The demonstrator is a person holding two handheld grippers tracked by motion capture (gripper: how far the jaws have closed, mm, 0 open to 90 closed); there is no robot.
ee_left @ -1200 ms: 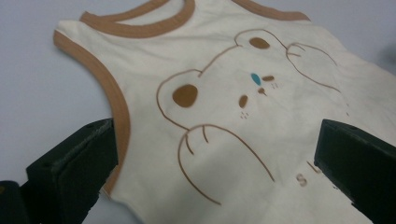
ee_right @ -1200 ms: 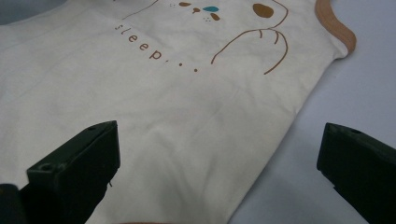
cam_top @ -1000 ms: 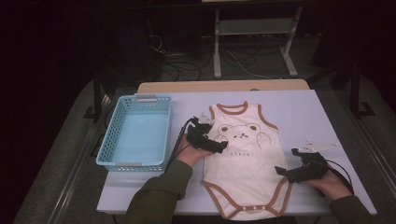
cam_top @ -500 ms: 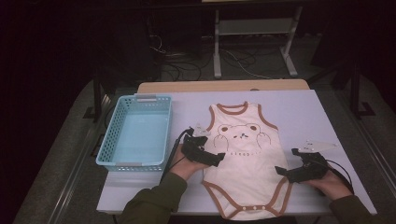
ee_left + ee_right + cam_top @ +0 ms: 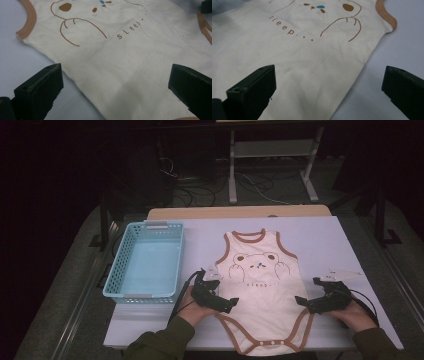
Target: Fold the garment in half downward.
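Cream bodysuit [image 5: 260,290] with brown trim and bear print, light-blue basket [image 5: 125,270]

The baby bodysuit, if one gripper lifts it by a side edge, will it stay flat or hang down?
The bodysuit would probably droop: it is thin, wrinkled cloth lying flat on the table. It likely weighs little. Pushed, it may bunch rather than slide whole.

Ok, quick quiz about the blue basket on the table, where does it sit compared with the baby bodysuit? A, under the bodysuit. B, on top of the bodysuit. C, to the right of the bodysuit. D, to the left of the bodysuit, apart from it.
D: in the high view the blue basket stands on the table left of the bodysuit, with bare tabletop between them.
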